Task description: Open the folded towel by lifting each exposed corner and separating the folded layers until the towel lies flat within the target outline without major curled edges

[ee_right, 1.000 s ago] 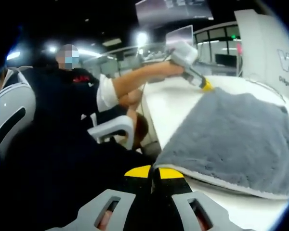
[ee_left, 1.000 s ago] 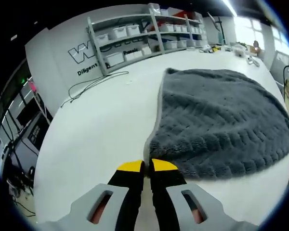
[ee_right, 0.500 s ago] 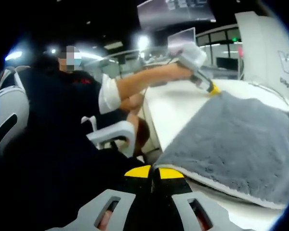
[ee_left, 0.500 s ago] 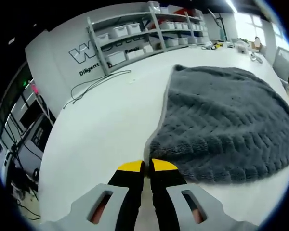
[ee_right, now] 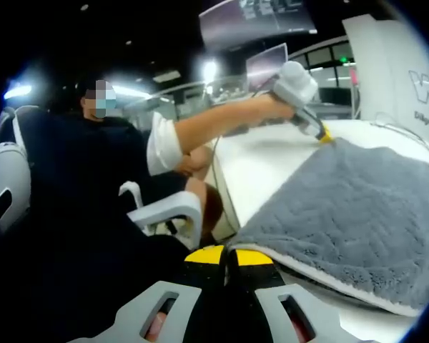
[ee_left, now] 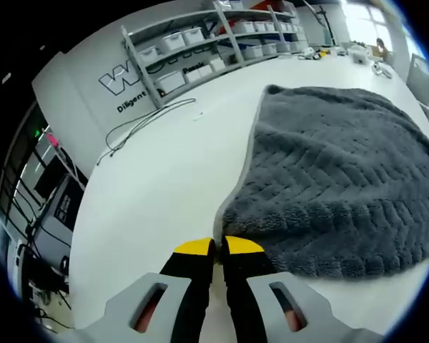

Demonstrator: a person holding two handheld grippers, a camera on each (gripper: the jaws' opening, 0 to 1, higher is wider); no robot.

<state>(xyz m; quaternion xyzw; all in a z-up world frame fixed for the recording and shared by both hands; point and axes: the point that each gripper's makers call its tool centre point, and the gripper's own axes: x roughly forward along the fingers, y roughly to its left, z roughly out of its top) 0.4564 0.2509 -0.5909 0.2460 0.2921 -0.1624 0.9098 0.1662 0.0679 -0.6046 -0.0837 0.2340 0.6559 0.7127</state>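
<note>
A: What has the left gripper got?
B: Its yellow-tipped jaws are pressed together on the near corner of the grey towel, right where the pale edge meets them.

A: And the right gripper?
B: Same story, jaws closed on another towel corner at the near edge of the white table. In that view the left gripper shows at the far corner, gripped by the person's hand.

A: Where does the towel lie?
B: Spread over the table, ribbed pile up, reaching away to the right in the left gripper view.

A: Beyond it?
B: A black cable on the tabletop, then shelving with white bins against a wall with lettering. In the right gripper view, a white chair stands beside the seated person.
</note>
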